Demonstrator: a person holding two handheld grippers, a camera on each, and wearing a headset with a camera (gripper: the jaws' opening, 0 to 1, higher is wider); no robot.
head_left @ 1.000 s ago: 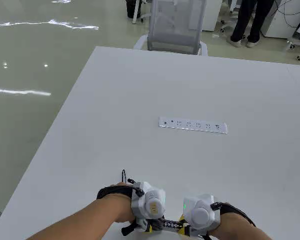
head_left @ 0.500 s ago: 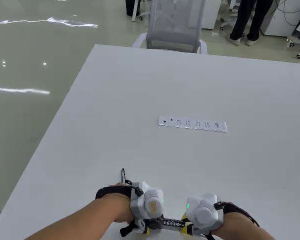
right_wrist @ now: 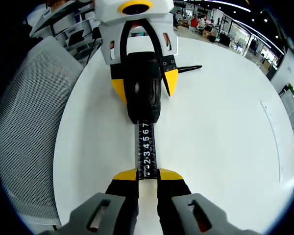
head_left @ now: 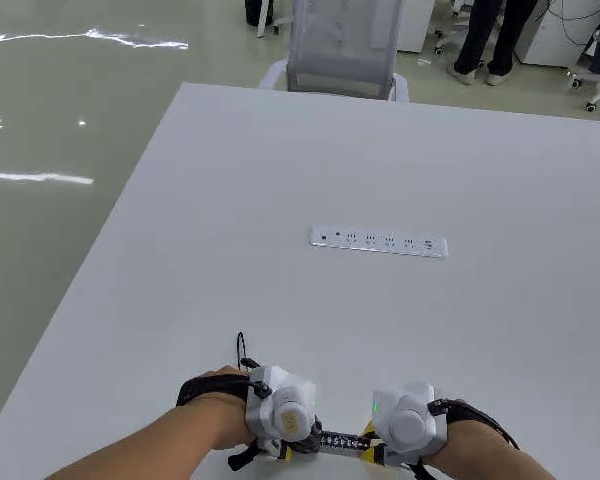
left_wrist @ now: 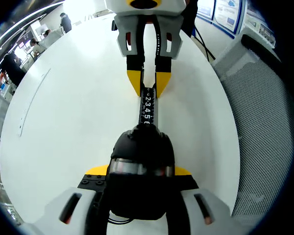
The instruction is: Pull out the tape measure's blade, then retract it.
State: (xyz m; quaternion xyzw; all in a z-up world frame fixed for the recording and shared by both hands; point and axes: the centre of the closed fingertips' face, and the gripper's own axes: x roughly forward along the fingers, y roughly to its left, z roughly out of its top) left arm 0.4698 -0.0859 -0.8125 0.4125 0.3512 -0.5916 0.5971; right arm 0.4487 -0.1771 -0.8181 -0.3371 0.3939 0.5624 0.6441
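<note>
The tape measure's black case [left_wrist: 141, 161] sits between the jaws of my left gripper [left_wrist: 139, 172], which is shut on it. A short length of black blade [left_wrist: 147, 110] with white numbers runs from the case to my right gripper [right_wrist: 147, 175], which is shut on the blade's end. In the right gripper view the blade [right_wrist: 146, 147] leads up to the case [right_wrist: 143, 90], which the left gripper's yellow-tipped fingers [right_wrist: 169, 81] flank. In the head view both grippers are at the table's near edge, left gripper [head_left: 280, 412] and right gripper [head_left: 405, 428], with the blade [head_left: 342, 441] between them.
The white table [head_left: 280, 180] carries a white power strip [head_left: 379, 242] in its middle. A grey mesh chair [head_left: 340, 45] stands at the far edge, with people's legs [head_left: 490, 40] behind it. A thin black cord [head_left: 239, 350] lies by the left hand. Another mesh chair [left_wrist: 264, 122] is close behind me.
The two grippers have drawn slightly further apart, and a little more blade shows between them. The head camera has tilted a bit.
</note>
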